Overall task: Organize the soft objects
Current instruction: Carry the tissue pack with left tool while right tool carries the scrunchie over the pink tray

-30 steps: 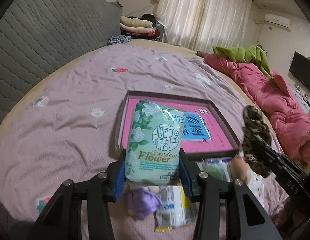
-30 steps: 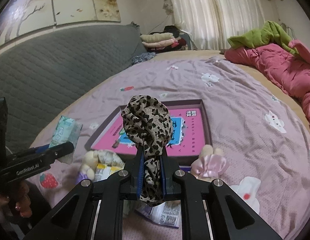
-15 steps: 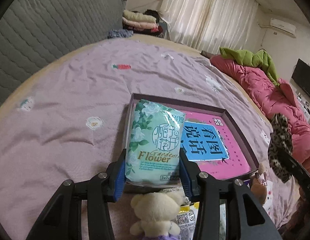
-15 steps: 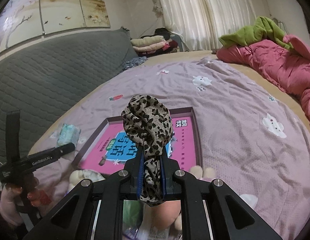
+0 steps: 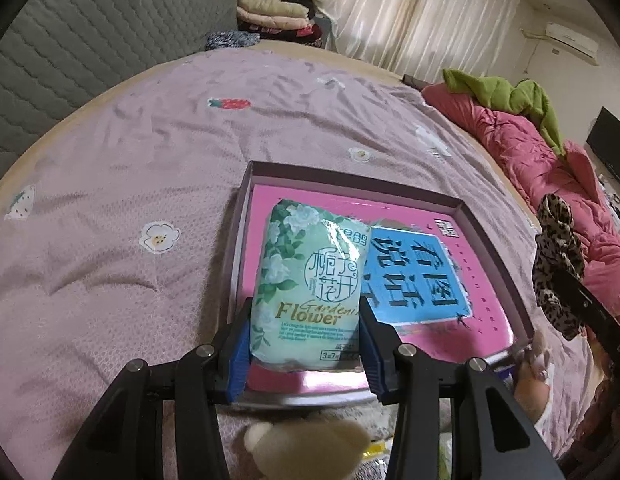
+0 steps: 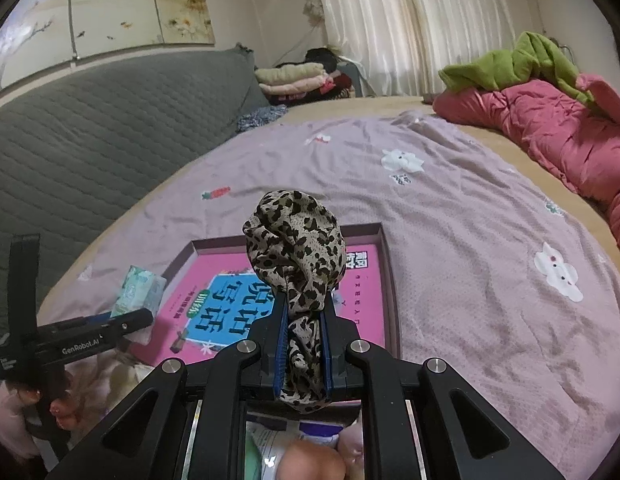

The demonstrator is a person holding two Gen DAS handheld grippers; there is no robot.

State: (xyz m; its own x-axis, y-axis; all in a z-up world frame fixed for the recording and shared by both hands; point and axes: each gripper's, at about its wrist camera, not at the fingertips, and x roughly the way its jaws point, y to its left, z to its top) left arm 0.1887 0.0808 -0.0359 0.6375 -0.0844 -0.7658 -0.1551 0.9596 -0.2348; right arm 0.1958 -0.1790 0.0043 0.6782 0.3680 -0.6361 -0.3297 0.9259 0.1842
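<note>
Tissue pack (image 5: 310, 288) (left tool (image 5: 304, 344) clamping it) now nearer the tray (image 5: 485, 236); right tool (image 6: 304, 344) pinches scrunchie (image 6: 296, 240).

- Tissue pack (image 5: 310, 288) between my left fingers (image 5: 240, 344), over tray (image 5: 349, 188) on bed (image 5: 110, 184).
- Scrunchie (image 6: 296, 248) between my right fingers (image 6: 280, 344), above tray's near edge.

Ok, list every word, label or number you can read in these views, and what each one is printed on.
"Flower" and "Gardenia", with Chinese characters in a round seal: tissue pack held by the left gripper.
"GenRobot.AI": left gripper body, right wrist view.
Large Chinese characters on the blue panel: pink tray.
Fine print on the tissue pack and by the tray's small code mark: too small to read.
</note>
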